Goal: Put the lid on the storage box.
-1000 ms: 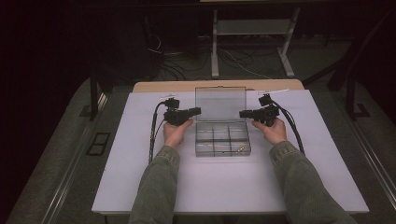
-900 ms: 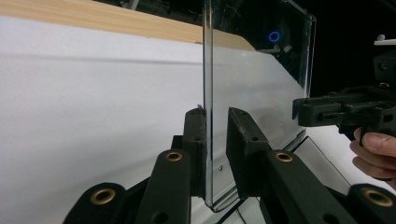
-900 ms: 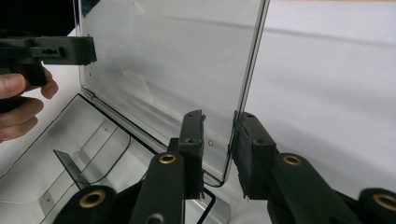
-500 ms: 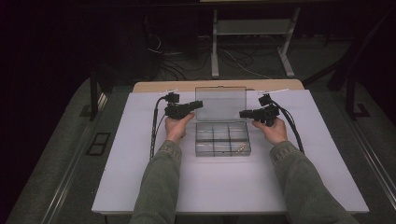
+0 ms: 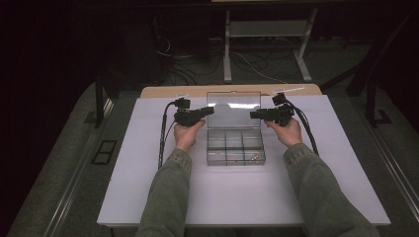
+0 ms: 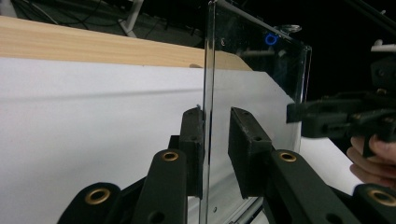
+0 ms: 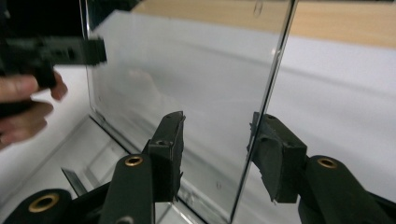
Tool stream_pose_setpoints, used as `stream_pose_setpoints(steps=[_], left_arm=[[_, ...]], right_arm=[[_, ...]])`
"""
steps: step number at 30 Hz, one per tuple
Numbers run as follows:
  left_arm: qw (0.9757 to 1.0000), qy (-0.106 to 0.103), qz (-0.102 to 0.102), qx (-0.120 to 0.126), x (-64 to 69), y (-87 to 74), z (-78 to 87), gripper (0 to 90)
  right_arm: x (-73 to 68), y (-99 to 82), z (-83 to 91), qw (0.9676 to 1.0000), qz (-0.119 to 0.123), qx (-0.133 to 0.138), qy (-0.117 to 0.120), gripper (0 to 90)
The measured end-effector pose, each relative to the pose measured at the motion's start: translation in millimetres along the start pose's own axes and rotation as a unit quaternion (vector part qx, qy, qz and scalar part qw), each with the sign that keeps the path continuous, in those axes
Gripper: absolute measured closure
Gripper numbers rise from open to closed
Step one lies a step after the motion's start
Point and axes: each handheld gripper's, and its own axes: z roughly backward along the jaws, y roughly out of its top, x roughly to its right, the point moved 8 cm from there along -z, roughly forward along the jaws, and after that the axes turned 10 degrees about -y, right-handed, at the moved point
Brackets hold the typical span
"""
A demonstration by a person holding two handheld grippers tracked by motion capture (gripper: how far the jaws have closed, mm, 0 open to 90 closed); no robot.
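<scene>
Clear compartment box sitting mid-table on the white table, lid swung up and standing about upright at the far side. Left gripper straddling the lid's left edge, jaws just been closing a touch; in the left gripper view one pad looks right against the pane and the other stands a sliver off, so not really clamped. Right gripper straddling the right edge with jaws just been opening, both pads clear of the plastic in the right gripper view. Looks like steadying the lid before moving it or letting go. To do it well: keep both sides level, pinch only lightly near the edge, avoid twisting the thin pane, and don't drag the base around. Compared with a second ago: not much changed, lid just as upright, hands barely shifted, left gripper's nose a hair higher.
</scene>
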Motion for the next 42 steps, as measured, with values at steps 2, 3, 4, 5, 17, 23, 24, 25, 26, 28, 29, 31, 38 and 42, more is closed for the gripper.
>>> stream_pose_setpoints(steps=[2, 3, 4, 5, 17, 23, 24, 25, 26, 28, 29, 31, 38, 42], left_arm=[[1.0000, 0.000, -0.001, 0.001, 1.1, 0.6, 0.2, 74.2], [1.0000, 0.000, 0.000, 0.000, 2.2, 0.6, 0.8, 74.2], [1.0000, 0.000, -0.004, -0.003, 2.9, 0.5, 1.6, 74.1], [1.0000, -0.001, -0.007, -0.002, 3.8, 0.7, 1.9, 74.0], [0.9997, -0.016, -0.016, 0.000, 15.3, -2.1, 9.9, 69.0], [0.9991, -0.024, -0.034, -0.011, 25.1, -3.8, 13.2, 62.1], [0.9989, -0.024, -0.038, -0.013, 26.3, -3.9, 13.5, 61.0], [0.9988, -0.025, -0.039, -0.014, 27.8, -3.8, 13.8, 60.3], [0.9986, -0.029, -0.042, -0.012, 29.6, -2.8, 14.5, 59.5], [0.9984, -0.032, -0.047, -0.002, 33.5, 1.6, 16.8, 55.2], [0.9982, -0.035, -0.049, 0.002, 35.1, 3.3, 17.6, 54.7], [0.9978, -0.038, -0.055, 0.003, 37.9, 6.1, 19.9, 54.1], [0.9966, -0.046, -0.068, -0.001, 49.2, 6.3, 25.4, 58.3], [0.9963, -0.043, -0.075, -0.001, 51.3, 4.7, 26.8, 58.5]], right_arm=[[-0.3, 4.1, 1.8, 1.0000, -0.005, 0.007, 0.004, 55.1], [-0.3, 5.2, 2.1, 0.9999, -0.006, 0.009, 0.003, 56.4], [-0.3, 5.3, 2.6, 0.9999, -0.005, 0.009, 0.001, 58.5], [0.4, 5.5, 2.8, 0.9999, 0.001, 0.012, -0.001, 60.1], [-2.9, 3.8, 14.3, 0.9997, 0.007, 0.014, 0.017, 67.4], [-7.5, -1.1, 22.2, 0.9992, 0.013, 0.026, 0.027, 65.9], [-8.1, -2.0, 23.4, 0.9991, 0.016, 0.028, 0.028, 65.6], [-9.1, -2.8, 24.7, 0.9991, 0.017, 0.029, 0.028, 65.3], [-10.1, -3.7, 26.2, 0.9990, 0.019, 0.029, 0.027, 65.0], [-11.7, -5.2, 28.5, 0.9990, 0.023, 0.030, 0.025, 64.4], [-12.7, -6.0, 29.8, 0.9989, 0.026, 0.029, 0.025, 64.3], [-13.1, -7.2, 31.4, 0.9989, 0.032, 0.027, 0.022, 64.7], [-14.7, -9.3, 36.1, 0.9988, 0.041, 0.014, 0.022, 63.8], [-17.7, -6.6, 43.5, 0.9987, 0.044, 0.017, 0.020, 53.9]])
